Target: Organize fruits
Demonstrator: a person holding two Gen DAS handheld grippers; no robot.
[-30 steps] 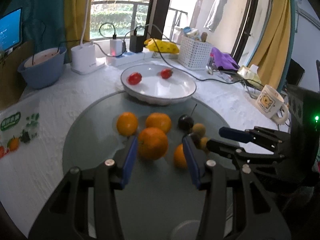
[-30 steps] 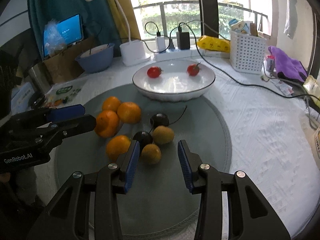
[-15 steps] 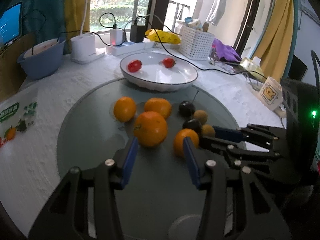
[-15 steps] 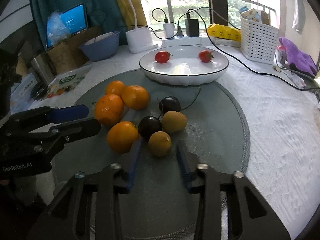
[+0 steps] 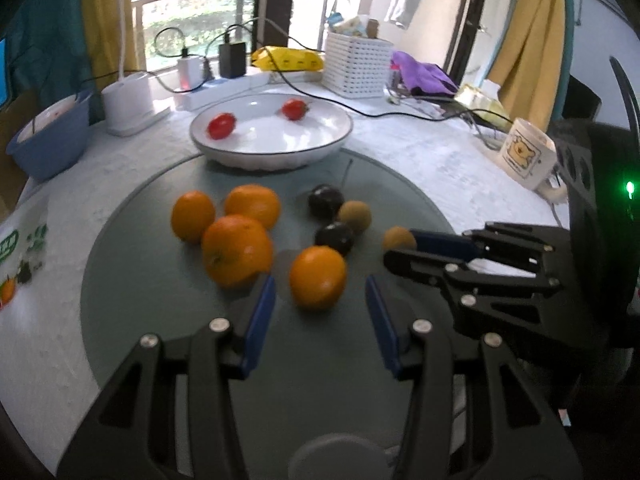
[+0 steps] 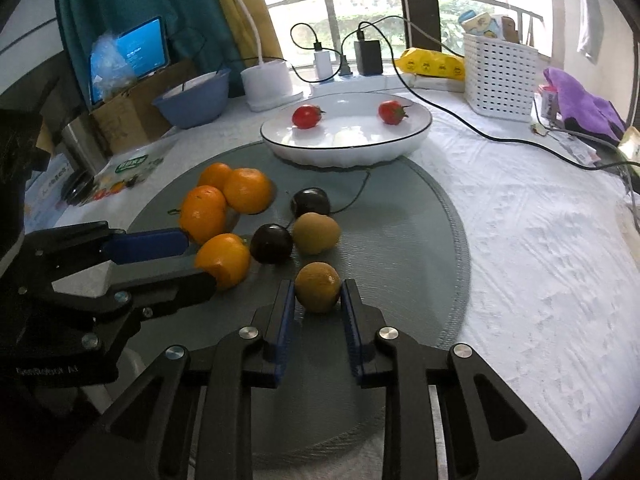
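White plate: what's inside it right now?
The white plate holds two small red tomatoes: one toward the left, one toward the right, apart from each other. Nothing else shows on the visible floor; the near rim hides a thin strip of it.

A: Start from the white basket (image 6: 500, 68) at the back — a yellow packet (image 6: 434, 65) lies just beside it, purple cloth (image 6: 580, 100) on its other side.

B: And well across from the basket, a blue bowl (image 6: 192, 100), a white lamp base (image 6: 268, 82), chargers (image 6: 368, 58) between.

A: Bear mug (image 5: 526, 154) near the cloth!
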